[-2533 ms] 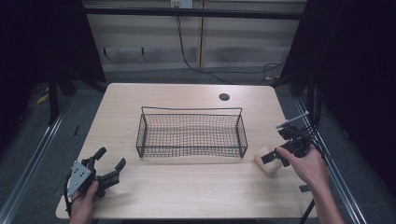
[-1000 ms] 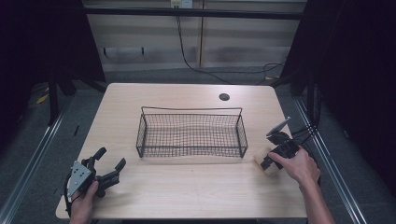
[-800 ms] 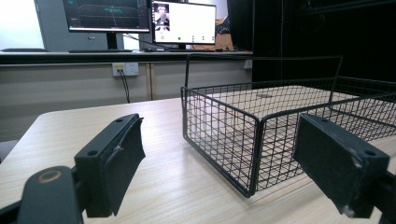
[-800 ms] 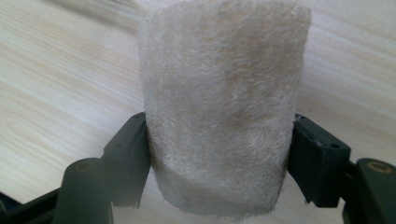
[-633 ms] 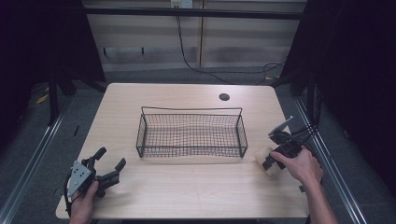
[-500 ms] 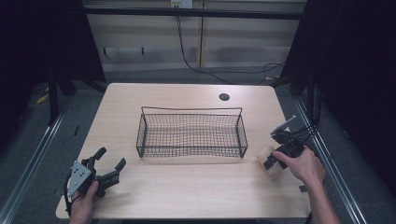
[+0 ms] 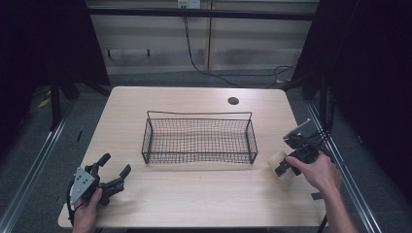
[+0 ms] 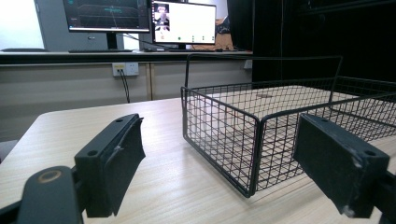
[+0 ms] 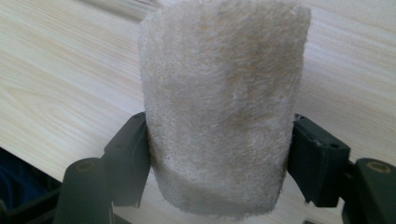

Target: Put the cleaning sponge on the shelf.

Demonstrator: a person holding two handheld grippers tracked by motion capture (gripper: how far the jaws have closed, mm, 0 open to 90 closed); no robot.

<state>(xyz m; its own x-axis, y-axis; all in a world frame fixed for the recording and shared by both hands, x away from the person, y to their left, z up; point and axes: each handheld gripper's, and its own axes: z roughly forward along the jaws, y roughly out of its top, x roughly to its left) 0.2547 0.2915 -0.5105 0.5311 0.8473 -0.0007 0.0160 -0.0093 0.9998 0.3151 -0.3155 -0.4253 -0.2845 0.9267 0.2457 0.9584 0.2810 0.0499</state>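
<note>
Roll of beige fuzzy cloth (image 9: pixel 219 107) sits between the right claw's (image 7: pixel 282 167) two black jaws, both pads pressed against its sides, so that claw is clamped on it. In the right gripper view the roll's long axis runs straight up out of the jaws, away from the camera, with bench (image 9: pixel 60 79) wood behind it. In the high view the roll (image 7: pixel 278 159) is at the right side of the bench (image 7: pixel 194 204), just off the right short end of the wire basket (image 7: pixel 199 138), near it but not touching as far as I can tell. Can't tell whether the roll is lifted or resting on the wood.

Key relation: the basket lies to the left of the right claw and slightly farther from the person, its long axis running left-right across the bench. Likely next move is up over the near-right rim and into the basket; rim height is the thing to clear.

Left claw (image 7: pixel 111 174) is at the near-left corner, jaws spread wide, holding nothing. In the left gripper view the basket (image 8: pixel 261 121) shows beyond its jaws, well apart from the roll. Right hand (image 7: pixel 318 170) is clearly the nearer one.
</note>
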